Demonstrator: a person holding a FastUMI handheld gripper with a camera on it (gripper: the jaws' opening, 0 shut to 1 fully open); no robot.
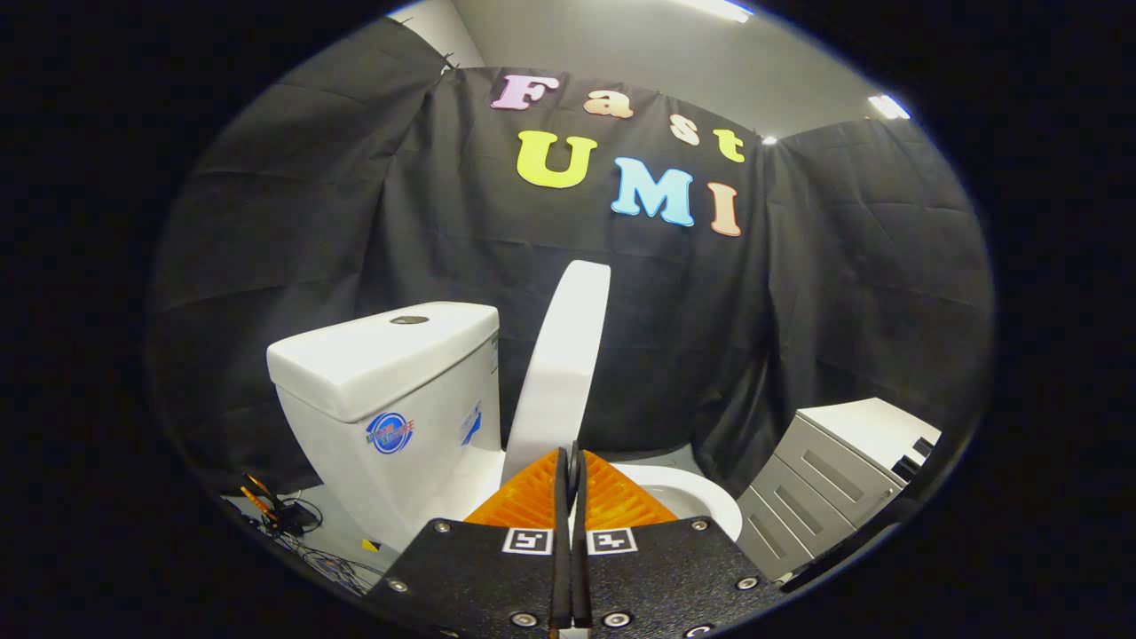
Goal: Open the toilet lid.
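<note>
Toilet lid (pixel 568 355) already raised, standing almost upright just ahead of the fingers, seen nearly edge-on. Long axis running from the hinge low down, hidden behind the fingertips, up toward the booth wall, with a small lean to the right at the top. Gripper (pixel 572 461) pointing straight at the lower part of the lid, orange fingers (pixel 524 501) brought together with only a thin slit between them; hard to tell whether any thin edge is pinched in that slit, probably nothing, since the lid stands slightly beyond the tips. Tank (pixel 390 390) just to the left of the lid, close behind its back face from this angle, so little room left for tipping further. Bowl rim (pixel 710 501) open to the right of the fingers, and a grey drawer cabinet (pixel 825 479) further right, well apart. Some cables (pixel 293 519) on the floor left of the tank. Task judged nearly finished: at most a light push of the lid toward the tank, then drawing back along the same line.
</note>
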